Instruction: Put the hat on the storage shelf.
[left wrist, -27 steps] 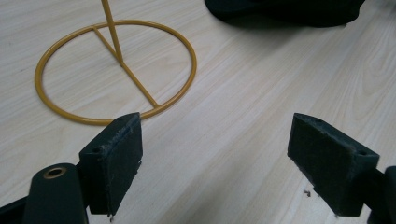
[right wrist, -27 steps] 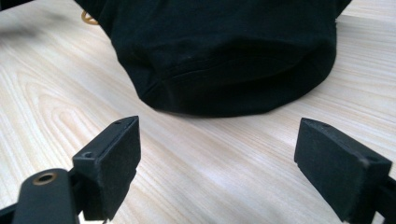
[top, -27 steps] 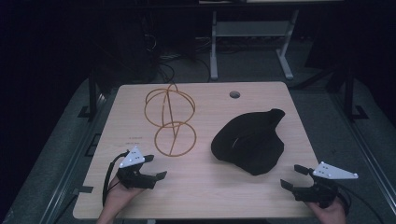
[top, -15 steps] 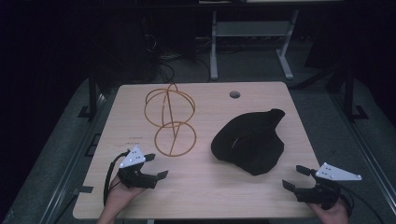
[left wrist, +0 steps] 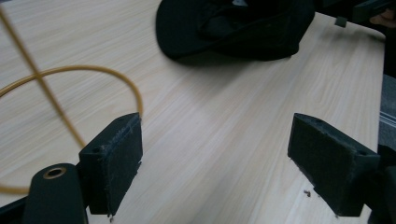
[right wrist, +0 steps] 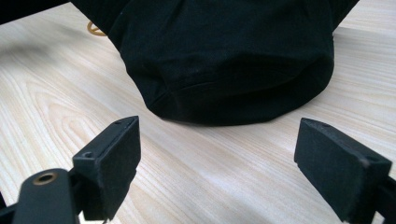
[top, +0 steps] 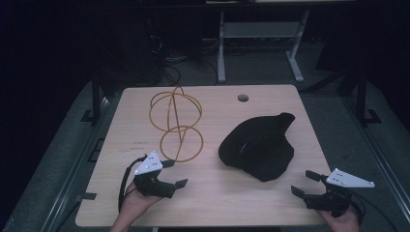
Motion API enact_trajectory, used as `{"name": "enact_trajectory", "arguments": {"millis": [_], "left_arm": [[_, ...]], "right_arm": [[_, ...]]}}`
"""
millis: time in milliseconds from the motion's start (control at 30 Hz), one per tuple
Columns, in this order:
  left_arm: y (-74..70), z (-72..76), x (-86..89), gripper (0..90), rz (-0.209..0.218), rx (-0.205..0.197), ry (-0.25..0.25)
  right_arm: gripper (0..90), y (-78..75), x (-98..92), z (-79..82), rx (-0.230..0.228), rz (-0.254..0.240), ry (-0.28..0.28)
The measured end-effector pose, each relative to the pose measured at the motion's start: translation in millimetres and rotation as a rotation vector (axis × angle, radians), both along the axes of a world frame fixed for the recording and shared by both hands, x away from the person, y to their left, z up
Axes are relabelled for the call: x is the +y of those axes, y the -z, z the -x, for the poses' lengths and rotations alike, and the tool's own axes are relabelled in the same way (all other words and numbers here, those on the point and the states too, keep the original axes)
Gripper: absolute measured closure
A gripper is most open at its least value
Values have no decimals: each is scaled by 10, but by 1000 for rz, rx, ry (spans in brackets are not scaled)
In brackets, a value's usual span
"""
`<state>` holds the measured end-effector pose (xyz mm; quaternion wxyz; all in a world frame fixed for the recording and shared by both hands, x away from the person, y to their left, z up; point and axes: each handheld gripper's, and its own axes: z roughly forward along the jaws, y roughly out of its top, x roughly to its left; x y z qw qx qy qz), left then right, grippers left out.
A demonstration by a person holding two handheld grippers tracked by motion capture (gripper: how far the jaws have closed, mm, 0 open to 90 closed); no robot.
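Note:
A black cap (top: 258, 145) lies on the right half of the wooden table (top: 217, 203). A gold wire stand (top: 175, 123), built of rings, sits on the left half. My left gripper (top: 176, 173) hovers open just in front of the stand's lowest ring (left wrist: 93, 70), with nothing between its pads. My right gripper (top: 303, 182) is open near the table's front right corner, a short way from the cap, and points at the cap's near edge (right wrist: 224, 56). In the left gripper view the cap (left wrist: 233, 28) lies farther off.
A round cable hole (top: 243, 97) is in the table's far edge. Behind the table stand a grey metal frame (top: 222, 48) and cables on a dark floor. The person's hands come in at the front edge of the table.
My left gripper has shifted a little to the right, toward the wire stand's lowest ring. The right gripper, the cap and the stand have stayed put.

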<state>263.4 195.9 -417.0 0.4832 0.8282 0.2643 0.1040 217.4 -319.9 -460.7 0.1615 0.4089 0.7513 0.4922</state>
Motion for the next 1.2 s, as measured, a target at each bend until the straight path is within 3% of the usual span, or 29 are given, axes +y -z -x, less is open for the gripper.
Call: {"name": "enact_trajectory", "arguments": {"millis": [400, 833, 967, 1200], "left_arm": [[-104, -40, -379, 195, -9, -16, 86], [-177, -268, -941, 224, -38, -1, 186], [-201, -333, -1040, 238, -44, -2, 195], [-200, -462, -1281, 361, -90, 0, 257]], "right_arm": [[140, -23, -15, 20, -14, -10, 7], [140, -13, -11, 17, -10, -10, -4], [140, -11, -8, 16, -6, -9, -8], [140, -11, 1, 14, -10, -7, -11]]}}
